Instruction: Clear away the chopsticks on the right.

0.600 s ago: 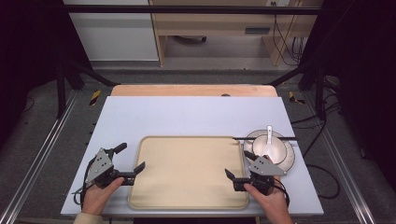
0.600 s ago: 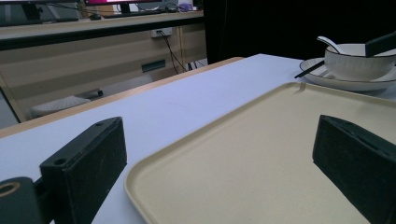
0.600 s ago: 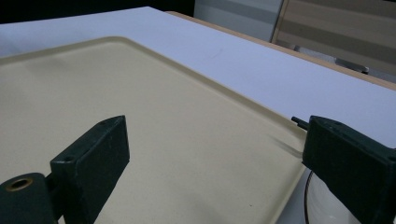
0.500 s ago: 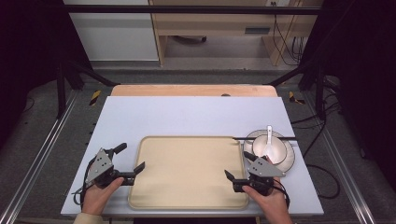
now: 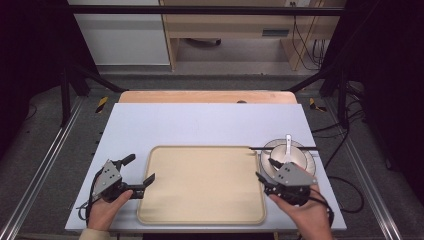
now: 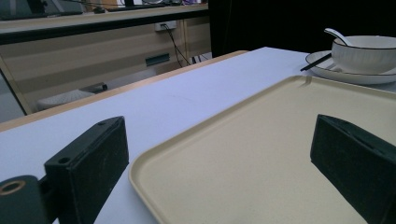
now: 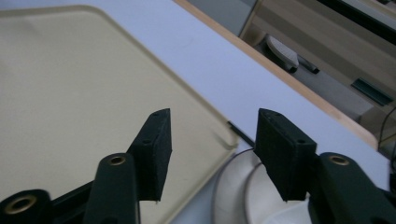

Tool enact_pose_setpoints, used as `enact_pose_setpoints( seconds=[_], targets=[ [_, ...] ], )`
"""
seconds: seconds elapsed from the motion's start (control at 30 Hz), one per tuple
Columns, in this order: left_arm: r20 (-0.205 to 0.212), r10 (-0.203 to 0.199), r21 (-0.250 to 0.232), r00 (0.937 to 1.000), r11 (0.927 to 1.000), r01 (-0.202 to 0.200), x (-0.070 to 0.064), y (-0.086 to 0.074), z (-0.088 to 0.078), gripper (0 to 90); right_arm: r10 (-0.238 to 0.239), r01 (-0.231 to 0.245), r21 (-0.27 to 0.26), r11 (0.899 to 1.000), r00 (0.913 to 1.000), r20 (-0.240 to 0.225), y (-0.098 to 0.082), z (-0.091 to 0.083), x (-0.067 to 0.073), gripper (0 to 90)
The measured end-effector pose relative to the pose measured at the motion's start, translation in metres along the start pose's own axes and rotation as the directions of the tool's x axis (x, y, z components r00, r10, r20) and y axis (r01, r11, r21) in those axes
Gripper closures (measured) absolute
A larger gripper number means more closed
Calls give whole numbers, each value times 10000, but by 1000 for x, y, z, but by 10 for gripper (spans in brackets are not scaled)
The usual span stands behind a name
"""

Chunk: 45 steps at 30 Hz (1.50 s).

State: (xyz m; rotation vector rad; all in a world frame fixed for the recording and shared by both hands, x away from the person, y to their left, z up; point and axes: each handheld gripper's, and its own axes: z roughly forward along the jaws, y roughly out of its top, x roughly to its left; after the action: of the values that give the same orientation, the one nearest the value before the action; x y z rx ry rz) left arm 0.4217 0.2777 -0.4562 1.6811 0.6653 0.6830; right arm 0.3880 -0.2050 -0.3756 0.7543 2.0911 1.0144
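Observation:
A beige tray (image 5: 200, 185) lies empty at the table's near middle. My left gripper (image 5: 139, 169) is at its left rim, jaws wide open. In the left gripper view the left gripper (image 6: 219, 140) has the tray (image 6: 261, 154) edge running between its jaws, and neither pad touches it. My right gripper (image 5: 266, 170) hovers at the tray's right rim, open, next to a white plate (image 5: 306, 165). The plate carries a bowl (image 5: 289, 156) holding a spoon (image 5: 288, 142), with black chopsticks (image 5: 282, 148) laid across. In the right gripper view, the right gripper (image 7: 212, 126) has nothing between its jaws, and the tray corner (image 7: 219, 135) and plate (image 7: 229, 186) lie below.
The pale blue table top (image 5: 210, 122) stretches bare behind the tray to a wooden strip (image 5: 200, 96) at the far edge. Metal frame rails (image 5: 45, 160) run along both sides. The table's near edge is close under both hands.
My right gripper has shifted a little to the right and away from me, toward the plate. The left gripper and the tray have kept still.

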Motion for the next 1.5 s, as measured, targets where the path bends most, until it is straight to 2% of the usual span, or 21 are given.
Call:
enact_pose_setpoints(
  seconds=[0.03, 0.07, 0.1, 0.17, 0.2, 0.23, 0.3, 0.33, 0.4, 0.43, 0.5, 0.57, 0.6, 0.77, 0.8, 0.9, 1.0, 1.03, 1.13, 1.37, 1.5],
  targets=[
    [-39, -13, 2, 10000, 10000, 13, 0, 0, 0, 44, 119, -122, 180, 9998, 9997, 210, 9, -7, -19, 526],
    [-39, -13, 2, 10000, 10000, 13, 0, 0, 0, 45, 119, -122, 180, 9998, 9997, 210, 9, -7, -19, 526],
    [-54, -12, 11, 10000, 10000, 12, 0, 0, -1, 46, 215, -233, 533, 9983, 9992, 349, 14, -10, -42, 569],
    [-59, -8, -4, 10000, 10000, 8, 0, 0, -1, 47, 340, -369, 791, 9962, 9987, 381, 14, -10, -60, 625],
    [-59, -8, -4, 10000, 10000, 8, 0, 0, -1, 48, 340, -369, 791, 9962, 9987, 381, 14, -10, -60, 625],
    [-56, 5, -9, 10000, 10000, -5, 0, 0, -1, 48, 646, -690, 1016, 9924, 9969, 456, 10, -10, -83, 685],
    [-60, 7, 1, 10000, 10000, -7, 0, 0, -1, 49, 700, -759, 1115, 9909, 9960, 552, 8, -10, -90, 710],
    [-64, -36, 1, 10000, 10000, 36, 0, 0, -1, 49, 930, -1036, 1306, 9860, 9920, 849, 2, -9, -111, 746],
    [-86, -38, 20, 10000, 10000, 38, 1, 0, 0, 49, 1328, -1495, 1554, 9765, 9847, 1130, -8, -5, -132, 761],
    [-86, -38, 20, 10000, 10000, 38, 1, 0, 0, 49, 1328, -1495, 1554, 9765, 9847, 1130, -8, -5, -132, 761],
    [-114, -34, 39, 9999, 10000, 34, 1, -1, 0, 50, 1750, -2015, 1929, 9603, 9737, 1458, -27, 8, -157, 815],
    [-120, -35, 39, 9999, 10000, 36, 1, -1, 0, 50, 1776, -2067, 2051, 9567, 9724, 1514, -34, 13, -163, 833],
    [-135, -46, 30, 9999, 10000, 47, 1, -1, 0, 51, 2009, -2359, 2269, 9449, 9653, 1669, -47, 25, -175, 862],
    [-131, -26, 29, 9999, 10000, 27, 1, -1, 0, 52, 2354, -2785, 2615, 9242, 9542, 1845, -64, 43, -186, 897],
    [-127, -1, 27, 9999, 10000, 2, 0, 0, 0, 53, 2590, -3061, 2863, 9079, 9468, 1908, -73, 54, -191, 900],
    [-131, 14, 47, 9999, 10000, -13, 0, -1, 0, 53, 2944, -3426, 3177, 8841, 9365, 1906, -85, 67, -196, 900],
    [-139, 11, 50, 9999, 10000, -11, 1, -1, 0, 53, 2930, -3433, 3397, 8756, 9367, 1915, -93, 75, -197, 900],
    [-139, 16, 68, 9999, 10000, -15, 1, -1, 0, 53, 3134, -3624, 3406, 8676, 9301, 1914, -98, 80, -197, 900],
    [-136, 16, 102, 9999, 9999, -15, 2, -2, 1, 53, 3107, -3626, 3621, 8587, 9303, 1948, -100, 84, -196, 899],
    [-134, 131, 175, 9998, 9998, -129, 1, -2, 1, 54, 2796, -3288, 4017, 8547, 9436, 1774, -102, 92, -191, 897],
    [-143, 153, 203, 9998, 9997, -150, 1, -2, 1, 54, 2786, -3279, 4071, 8525, 9440, 1769, -103, 89, -188, 894]
  ],
)
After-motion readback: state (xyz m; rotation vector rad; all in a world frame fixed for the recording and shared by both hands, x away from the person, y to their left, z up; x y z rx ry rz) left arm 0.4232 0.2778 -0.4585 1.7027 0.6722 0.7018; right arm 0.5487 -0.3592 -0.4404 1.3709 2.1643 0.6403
